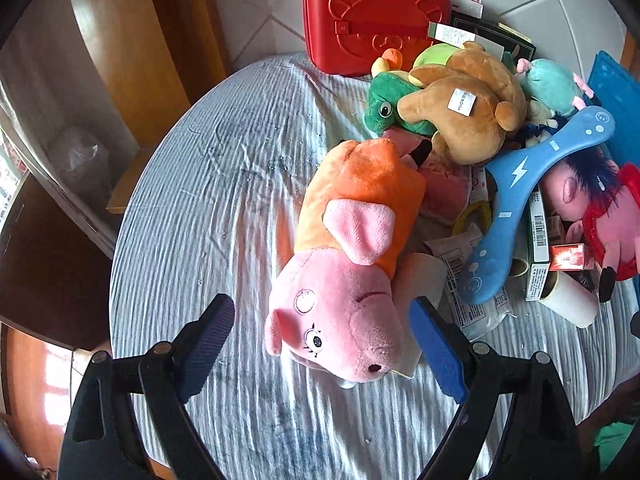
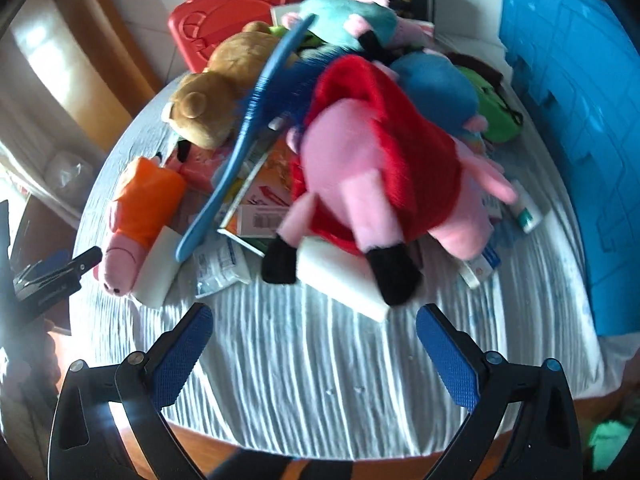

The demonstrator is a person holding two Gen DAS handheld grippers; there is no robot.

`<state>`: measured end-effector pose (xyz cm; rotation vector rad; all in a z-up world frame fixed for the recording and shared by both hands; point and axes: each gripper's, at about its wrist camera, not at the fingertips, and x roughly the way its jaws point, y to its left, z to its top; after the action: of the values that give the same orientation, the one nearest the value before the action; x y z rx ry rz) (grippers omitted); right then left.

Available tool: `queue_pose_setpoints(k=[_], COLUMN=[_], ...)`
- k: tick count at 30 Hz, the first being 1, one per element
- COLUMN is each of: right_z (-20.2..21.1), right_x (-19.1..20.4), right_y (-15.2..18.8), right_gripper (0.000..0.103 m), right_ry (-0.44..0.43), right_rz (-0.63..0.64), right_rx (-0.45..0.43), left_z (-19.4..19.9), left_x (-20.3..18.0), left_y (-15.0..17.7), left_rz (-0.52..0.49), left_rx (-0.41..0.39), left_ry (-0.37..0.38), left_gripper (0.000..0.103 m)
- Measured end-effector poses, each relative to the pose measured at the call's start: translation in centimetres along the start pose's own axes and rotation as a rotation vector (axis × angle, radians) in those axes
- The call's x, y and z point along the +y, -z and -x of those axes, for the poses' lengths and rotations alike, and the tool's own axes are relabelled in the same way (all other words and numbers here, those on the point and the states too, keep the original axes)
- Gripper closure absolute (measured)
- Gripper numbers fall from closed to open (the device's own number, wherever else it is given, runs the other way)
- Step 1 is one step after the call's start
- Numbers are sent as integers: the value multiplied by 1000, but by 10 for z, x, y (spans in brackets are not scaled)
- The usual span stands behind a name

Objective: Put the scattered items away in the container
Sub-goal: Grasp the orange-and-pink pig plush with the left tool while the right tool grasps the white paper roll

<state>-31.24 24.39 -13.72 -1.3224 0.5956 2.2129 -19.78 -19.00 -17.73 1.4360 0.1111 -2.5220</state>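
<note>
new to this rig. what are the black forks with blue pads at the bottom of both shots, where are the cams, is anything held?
Each fork is a hand-held two-finger claw; a person carries one per hand, no robot arm. A fisheye camera on each looks along its fingers.

The left view shows the left claw open around the head of a pig plush in orange, pads apart from it. The right view shows the right claw open over bare tablecloth, near a pig plush in red.

Nothing is held. Also in the pile: a brown bear plush, a blue boomerang, a red case.

A round worktop (image 1: 208, 184) under a striped grey-white cloth stands on pale diagonal floor tiles (image 1: 256, 8), with glossy wooden furniture (image 1: 120, 48) catching daylight alongside.
</note>
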Motion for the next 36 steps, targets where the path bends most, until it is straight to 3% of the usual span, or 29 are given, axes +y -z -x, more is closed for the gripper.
queue_pose_setpoints(k=[2,5,8,11,13,17,19,21,22,23,25,31,36], right_z=[3,8,5,-11,-28,-58,-73,-92,-101,-108,-122,-138,-156], right_x=[13,32,56,80,96,132,145,156,160,162,163,152,157], right_y=[-1,-7,-12,-13,-16,-20,-25,-31,-33,-35,-39,-49,-60], right_gripper=[0,0,0,0,0,0,0,10,23,34,44,45,45], right_ry=[28,-6,48,62,56,80,80,100,109,117,129,66,31], right_rz=[-8,-42,-86,-195,-240,-297,-320,-328,-333,-348,-384,-467,-459], right_rx=[-25,-46,-88,-75,-48,-14,-6,21,35,47,74,100,143], left_z=[-7,-22,-54,-75,-76,-58,-51,-54,-56,-57,-59,-74,-66], left_x=[1,5,6,7,10,21,31,39,40,41,41,49,54], left_y=[-2,-10,-21,-28,-31,-32,-34,-37,-38,-37,-37,-50,-55], left_rz=[-22,-56,-129,-207,-282,-400,-430,-439,-437,-434,-429,-373,-413], left_rx=[5,26,72,98,69,9,-16,2,14,20,25,122,111], left_ry=[22,44,77,183,223,246,244,279,296,302,295,388,387], left_gripper=[13,13,13,13,15,33,33,31,30,24,13,10,10])
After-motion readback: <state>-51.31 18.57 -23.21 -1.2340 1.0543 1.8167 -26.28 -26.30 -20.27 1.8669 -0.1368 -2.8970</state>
